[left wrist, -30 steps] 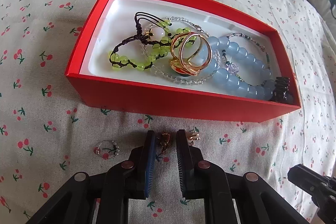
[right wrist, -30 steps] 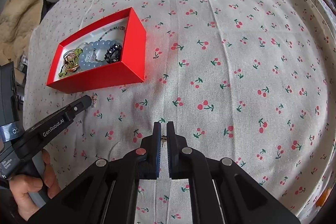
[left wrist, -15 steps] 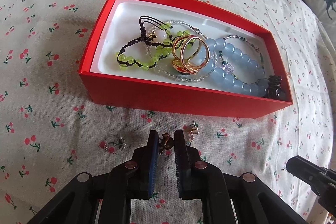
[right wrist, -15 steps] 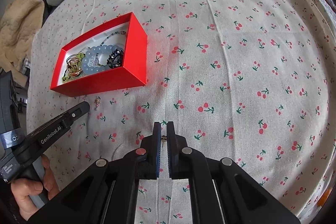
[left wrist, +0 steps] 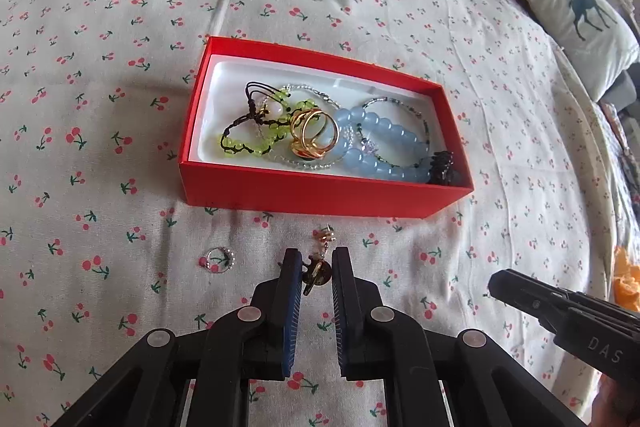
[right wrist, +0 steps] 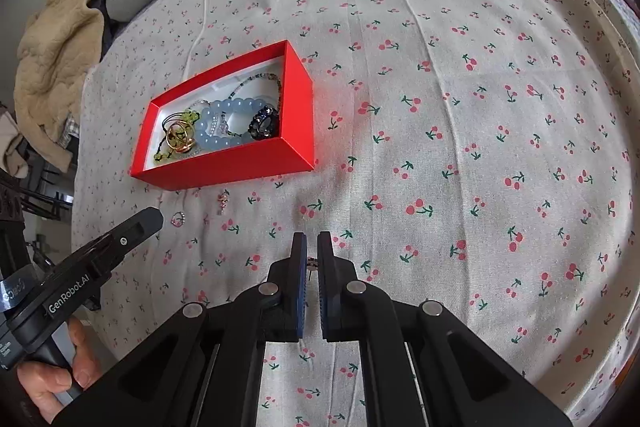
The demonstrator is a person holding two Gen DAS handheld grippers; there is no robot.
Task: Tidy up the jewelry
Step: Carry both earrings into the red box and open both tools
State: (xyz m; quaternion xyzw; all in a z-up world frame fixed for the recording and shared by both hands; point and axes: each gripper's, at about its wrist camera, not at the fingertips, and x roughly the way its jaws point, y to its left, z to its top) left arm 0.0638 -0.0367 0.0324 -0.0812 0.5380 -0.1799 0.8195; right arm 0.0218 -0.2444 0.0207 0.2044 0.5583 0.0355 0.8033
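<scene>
left wrist view: left gripper (left wrist: 314,263) is nearly closed, jaws pinching a small dark-gold earring (left wrist: 316,273) that hangs between the blue pads above the cloth. its jaws have just been closing a little further onto it. red box (left wrist: 320,189) sits just past the tips on the cherry-print bedspread (left wrist: 120,27), holding a green bead bracelet (left wrist: 256,143), gold rings (left wrist: 314,139), a pale blue bead bracelet (left wrist: 380,147) and a dark beaded piece (left wrist: 442,167) in the right end. loose on the cloth near the box front: a second small gold earring (left wrist: 326,237) and a beaded ring (left wrist: 218,259) to its left. right gripper's tip (left wrist: 520,297) shows at lower right.

right wrist view: right gripper (right wrist: 312,247) is all but shut, with a tiny metal bit (right wrist: 312,263) between the pads; can't tell what it is. red box (right wrist: 224,167) is well off to the upper left. a hand (right wrist: 60,375) grips the left gripper's handle at lower left.
</scene>
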